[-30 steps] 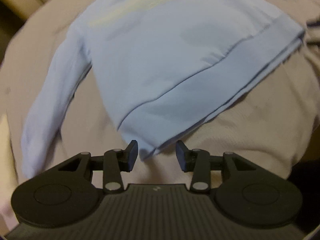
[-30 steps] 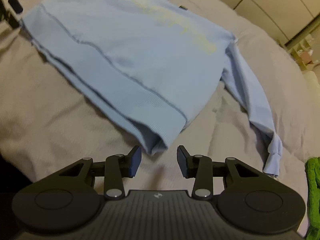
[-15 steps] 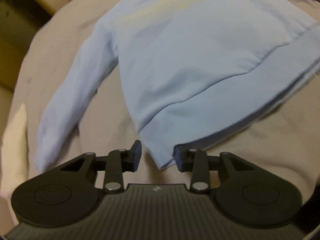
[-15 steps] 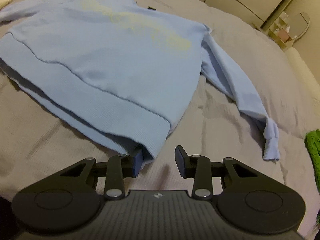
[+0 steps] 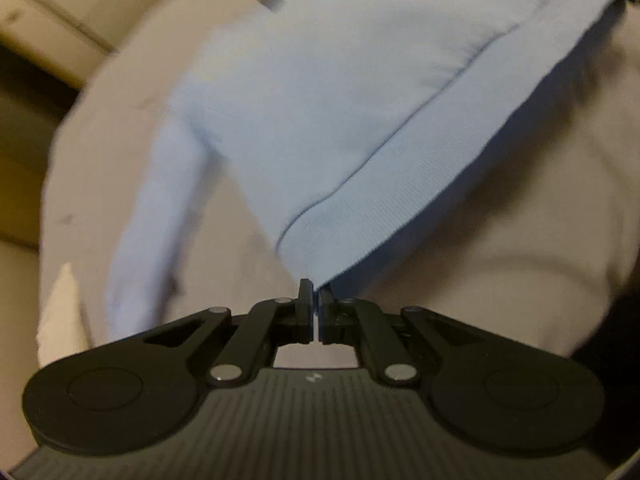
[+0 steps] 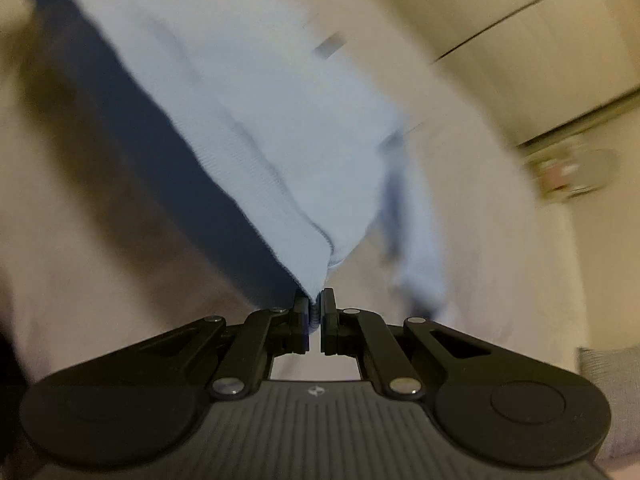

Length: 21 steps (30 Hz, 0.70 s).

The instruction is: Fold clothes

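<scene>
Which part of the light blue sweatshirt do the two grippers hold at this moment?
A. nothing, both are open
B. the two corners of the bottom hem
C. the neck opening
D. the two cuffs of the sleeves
B: the left gripper and the right gripper are each shut on a ribbed hem corner of the light blue sweatshirt.

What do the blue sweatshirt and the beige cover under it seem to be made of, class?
Blue sweatshirt: probably soft cotton-type knit, matte; fine ribbing shows on its hem band, and it drapes from the gripped corner. Beige bed cover: likely woven or knitted cloth, matte, creasing softly; blur hides its weave.
</scene>
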Tool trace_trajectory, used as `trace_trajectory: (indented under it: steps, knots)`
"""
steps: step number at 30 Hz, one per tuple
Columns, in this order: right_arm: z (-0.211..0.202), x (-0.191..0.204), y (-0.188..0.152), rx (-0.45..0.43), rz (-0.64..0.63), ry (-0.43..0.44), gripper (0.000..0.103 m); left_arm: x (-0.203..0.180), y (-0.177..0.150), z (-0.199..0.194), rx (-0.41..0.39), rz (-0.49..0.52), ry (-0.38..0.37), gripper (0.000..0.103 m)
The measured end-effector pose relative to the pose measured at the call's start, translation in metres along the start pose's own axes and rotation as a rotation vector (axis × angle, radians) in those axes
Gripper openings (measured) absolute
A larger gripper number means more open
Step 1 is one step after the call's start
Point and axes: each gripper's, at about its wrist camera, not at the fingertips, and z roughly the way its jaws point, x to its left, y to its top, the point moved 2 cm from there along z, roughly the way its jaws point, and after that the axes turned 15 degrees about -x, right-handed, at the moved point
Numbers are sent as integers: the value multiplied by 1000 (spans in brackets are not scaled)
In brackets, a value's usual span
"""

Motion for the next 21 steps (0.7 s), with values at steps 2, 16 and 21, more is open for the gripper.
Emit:
trace_trajectory:
  steps: [2,16,21]
  knots:
    - [18,28,-18,60,-70,61,1,-20,-14,17,32,55,-7,2]
    - [15,-80,10,49,722,205,42,91,-17,-8,17,-718,-157,40]
    - [78,-81,-14,254,1079,176,37,108,-34,68,161,-949,-167,31]
